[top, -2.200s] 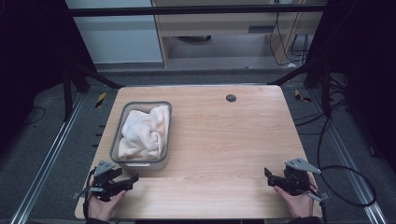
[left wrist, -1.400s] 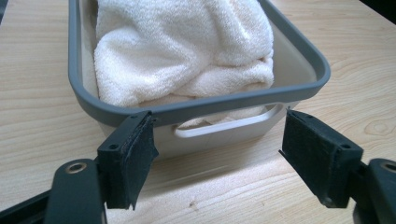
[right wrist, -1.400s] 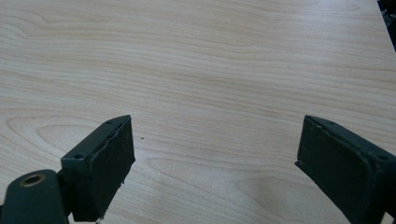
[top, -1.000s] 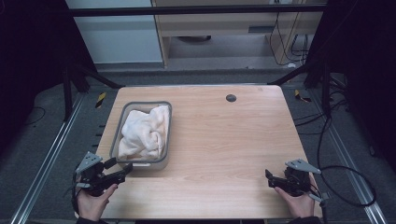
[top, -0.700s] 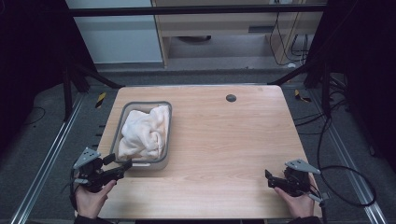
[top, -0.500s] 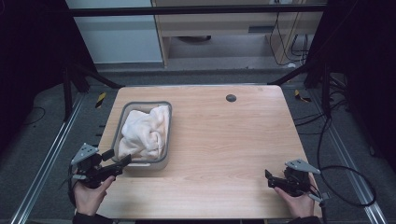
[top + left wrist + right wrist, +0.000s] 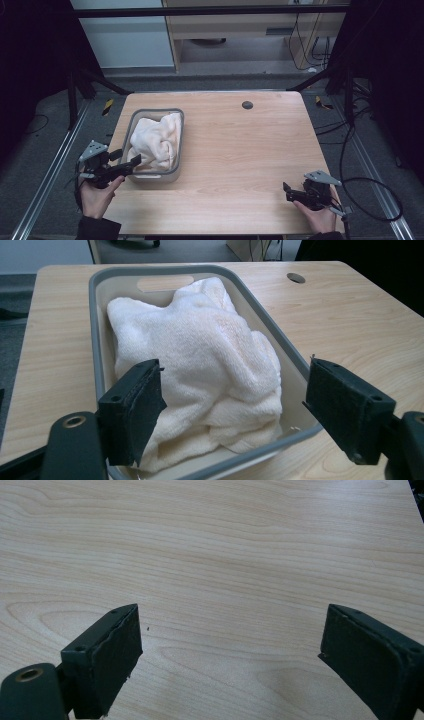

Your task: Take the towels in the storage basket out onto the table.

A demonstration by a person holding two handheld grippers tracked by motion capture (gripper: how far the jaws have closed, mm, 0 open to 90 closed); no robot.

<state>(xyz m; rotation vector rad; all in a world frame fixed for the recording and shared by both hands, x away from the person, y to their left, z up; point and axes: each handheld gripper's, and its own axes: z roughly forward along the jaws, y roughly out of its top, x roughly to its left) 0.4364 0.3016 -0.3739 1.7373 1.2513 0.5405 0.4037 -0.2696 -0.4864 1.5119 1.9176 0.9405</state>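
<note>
Two handheld grippers in play here, both at the near edge of the light wooden table (image 7: 240,145). Closest to the person's side, the right gripper (image 7: 289,190) just sits low over bare wood at the right corner, jaws spread wide with nothing between them, so I'd guess it's parked out of the way for now. The left gripper (image 7: 131,162) is the busy one: it hangs at the near end of the grey rectangular plastic tub (image 7: 98,335), pointed along its length, and its jaws have just been opening a bit wider, with nothing pinched yet. From the left gripper view the two black pads frame the crumpled cream terry towel (image 7: 200,365), which lies bunched inside the tub and fills most of it, heaped highest toward the far end. My read is that the wide spread is there to bite a good fold of cloth, since terry is thick and floppy. Farther back there's a small dark round grommet hole (image 7: 247,105) in the tabletop, well apart from everything.
</note>
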